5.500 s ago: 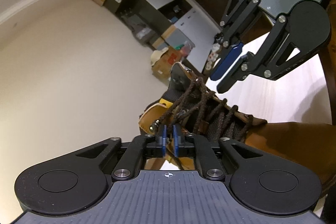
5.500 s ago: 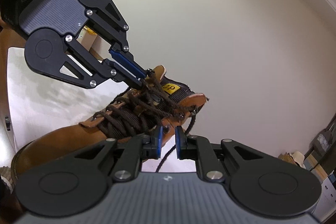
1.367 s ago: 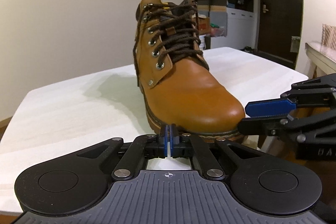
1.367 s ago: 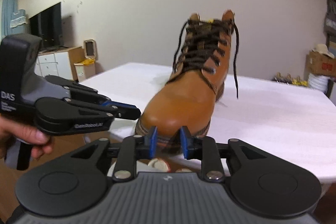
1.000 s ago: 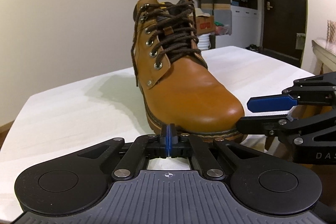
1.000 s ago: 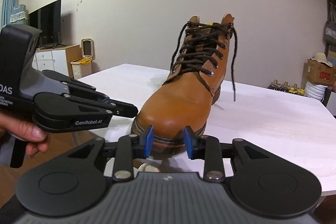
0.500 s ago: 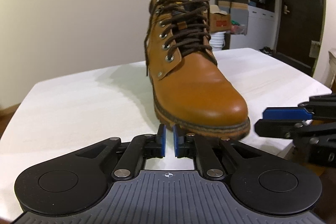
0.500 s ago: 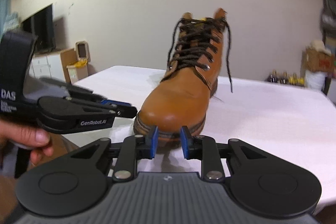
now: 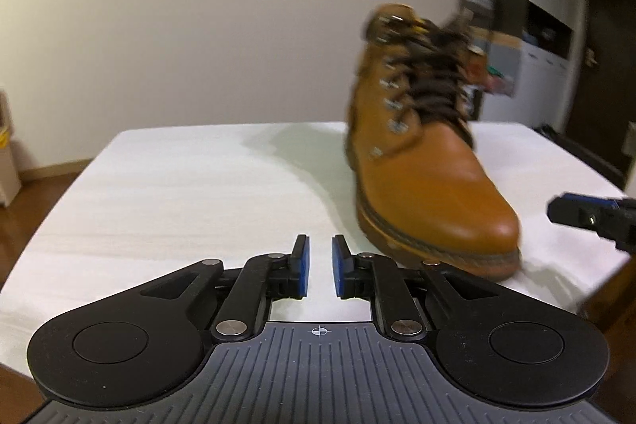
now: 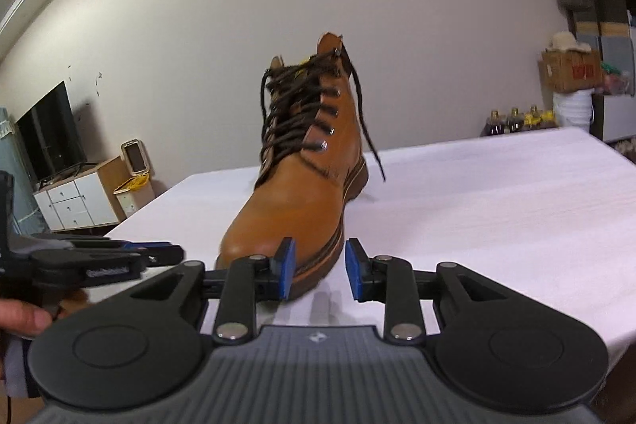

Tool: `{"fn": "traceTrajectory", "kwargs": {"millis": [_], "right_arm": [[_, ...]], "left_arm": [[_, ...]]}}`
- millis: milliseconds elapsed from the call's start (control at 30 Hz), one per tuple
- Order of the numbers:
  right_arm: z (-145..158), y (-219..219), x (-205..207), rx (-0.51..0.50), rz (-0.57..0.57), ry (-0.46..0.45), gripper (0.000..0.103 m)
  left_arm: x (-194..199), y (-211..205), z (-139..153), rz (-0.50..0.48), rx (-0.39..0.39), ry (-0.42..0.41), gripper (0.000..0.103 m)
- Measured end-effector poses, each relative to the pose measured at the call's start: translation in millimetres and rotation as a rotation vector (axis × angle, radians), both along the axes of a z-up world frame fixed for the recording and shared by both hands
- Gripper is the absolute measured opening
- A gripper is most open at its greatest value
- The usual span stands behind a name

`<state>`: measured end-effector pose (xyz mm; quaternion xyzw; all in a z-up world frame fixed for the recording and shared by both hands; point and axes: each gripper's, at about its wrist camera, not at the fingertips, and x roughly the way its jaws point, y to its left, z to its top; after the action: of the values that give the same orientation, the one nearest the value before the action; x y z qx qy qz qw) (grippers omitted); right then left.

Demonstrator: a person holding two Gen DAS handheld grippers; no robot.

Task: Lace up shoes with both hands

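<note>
A tan leather boot (image 9: 421,185) with dark brown laces (image 9: 433,94) stands upright on the white table (image 9: 179,193), toe toward me. In the right wrist view the same boot (image 10: 302,181) has one lace end (image 10: 369,130) hanging loose down its side. My left gripper (image 9: 318,271) is open and holds nothing, low in front of the table to the left of the toe. My right gripper (image 10: 320,269) is open too, empty, just before the toe. The right gripper's fingertips (image 9: 576,211) show at the far right of the left wrist view.
The left gripper's body (image 10: 91,261) and a hand (image 10: 20,316) sit at the left of the right wrist view. Behind are a TV (image 10: 51,134), a white drawer cabinet (image 10: 75,201), a cardboard box (image 10: 572,70), bottles (image 10: 512,120) and a dark door (image 9: 612,66).
Both grippers have opened wider. The left view has swung left, so the boot now sits to the right and looks blurred. The right view shifted right; the boot stays standing.
</note>
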<state>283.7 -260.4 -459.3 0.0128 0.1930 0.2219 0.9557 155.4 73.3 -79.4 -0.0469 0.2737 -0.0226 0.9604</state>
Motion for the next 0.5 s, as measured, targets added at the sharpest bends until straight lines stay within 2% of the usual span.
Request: {"fn": "traceTrajectory", "kwargs": {"millis": [67, 233, 300, 400, 500], "right_arm": [[12, 2, 7, -0.022, -0.003, 0.021, 0.03], [42, 6, 26, -0.074, -0.011, 0.072, 0.03], [50, 4, 31, -0.078, -0.006, 0.07, 0.03], [45, -3, 28, -0.072, -0.004, 0.034, 0.03], [26, -15, 18, -0.037, 0.004, -0.008, 0.03]], "left_arm": [[3, 3, 8, 0.017, -0.031, 0.019, 0.013], [7, -8, 32, 0.058, 0.032, 0.024, 0.013], [5, -8, 32, 0.066, 0.006, 0.015, 0.013], [-8, -11, 21, 0.098, -0.046, -0.021, 0.012], [-35, -27, 3, 0.078, -0.003, -0.051, 0.013]]}}
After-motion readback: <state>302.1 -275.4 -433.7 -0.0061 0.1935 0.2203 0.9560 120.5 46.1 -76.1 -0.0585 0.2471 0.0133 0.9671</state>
